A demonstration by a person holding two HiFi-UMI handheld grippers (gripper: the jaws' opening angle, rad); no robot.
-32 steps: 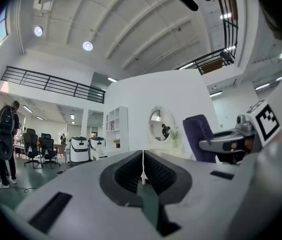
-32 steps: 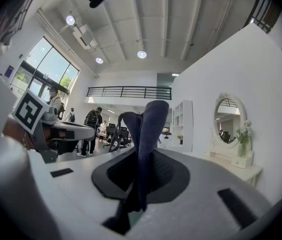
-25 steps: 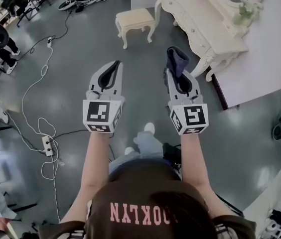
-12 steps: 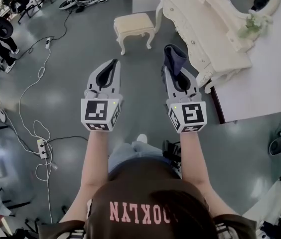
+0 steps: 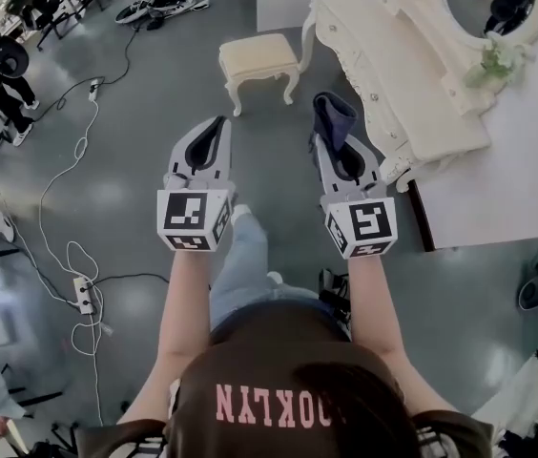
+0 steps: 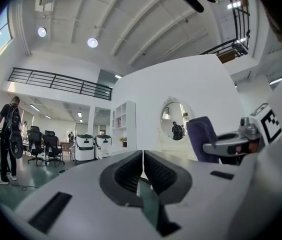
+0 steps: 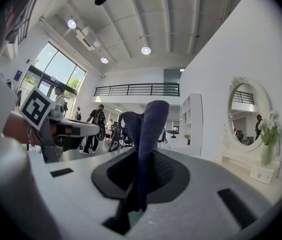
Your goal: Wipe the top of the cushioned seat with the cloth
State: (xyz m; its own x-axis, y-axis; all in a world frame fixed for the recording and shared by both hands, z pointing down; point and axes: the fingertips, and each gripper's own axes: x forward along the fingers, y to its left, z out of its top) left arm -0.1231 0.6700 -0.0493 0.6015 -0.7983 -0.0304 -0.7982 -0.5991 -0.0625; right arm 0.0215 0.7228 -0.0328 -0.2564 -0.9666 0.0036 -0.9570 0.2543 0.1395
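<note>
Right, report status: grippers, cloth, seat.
Left gripper shut, empty. Right gripper shut on the cloth. Cushioned seat ahead on the floor, not yet touched. Dressing table close on its right, cables off left.

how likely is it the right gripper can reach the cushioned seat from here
Probably not yet: the right gripper, shut on the cloth, is in the air short of the cushioned seat. Only floor lies between them, so a step forward should do.

I see bright ceiling lamps (image 7: 146,50), soft glare on the floor (image 5: 107,197), and fisheye-bent, dark-vignetted edges in both gripper views.
</note>
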